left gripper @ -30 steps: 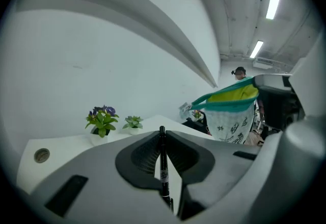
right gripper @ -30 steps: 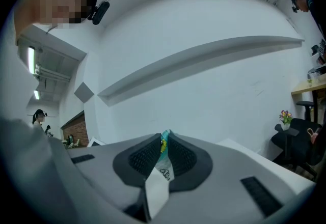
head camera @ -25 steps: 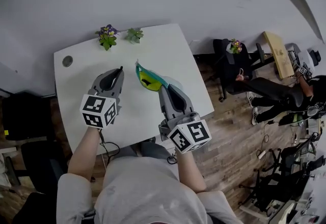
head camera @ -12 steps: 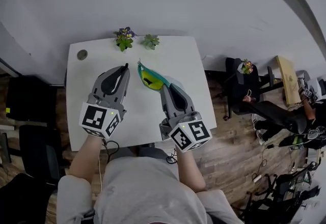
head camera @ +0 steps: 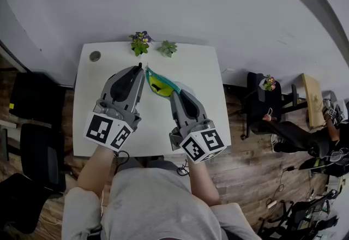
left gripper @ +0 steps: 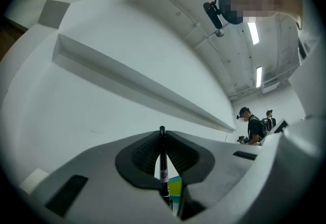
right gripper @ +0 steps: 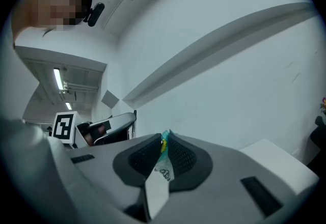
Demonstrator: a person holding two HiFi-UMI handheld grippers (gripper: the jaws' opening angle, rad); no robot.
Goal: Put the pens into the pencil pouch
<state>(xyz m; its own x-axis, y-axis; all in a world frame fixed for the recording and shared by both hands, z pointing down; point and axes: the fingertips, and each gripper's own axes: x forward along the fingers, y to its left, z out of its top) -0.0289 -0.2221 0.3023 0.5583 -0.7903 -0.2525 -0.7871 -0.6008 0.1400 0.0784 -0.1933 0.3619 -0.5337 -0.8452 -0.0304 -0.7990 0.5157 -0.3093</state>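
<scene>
Your white table [head camera: 202, 70] stands with its far edge against a plain white wall [head camera: 191, 4], on a wood-plank floor [head camera: 245, 168]. Two small potted plants [head camera: 141, 42] sit side by side at the middle of the far edge, and a round cable hole [head camera: 95, 56] is cut near the far left corner. Black chairs [head camera: 32, 97] stand off the table's left edge. To the right, well apart, a seated person [head camera: 305, 143] is at another desk.

The pencil pouch [head camera: 158, 85] is a long, narrow bag, teal along its rim and yellow-green inside. You hold it over the middle of the table, nearer the far edge. Your right gripper [head camera: 175, 93] has its jaws pressed together on the pouch's near end, with a white tag caught between the pads.

Your left gripper [head camera: 139, 67] is closed nearly all the way on a slim black pen [left gripper: 163, 167], which stands upright between the pads with its tip poking past them. That tip sits just beside the pouch's far end.
</scene>
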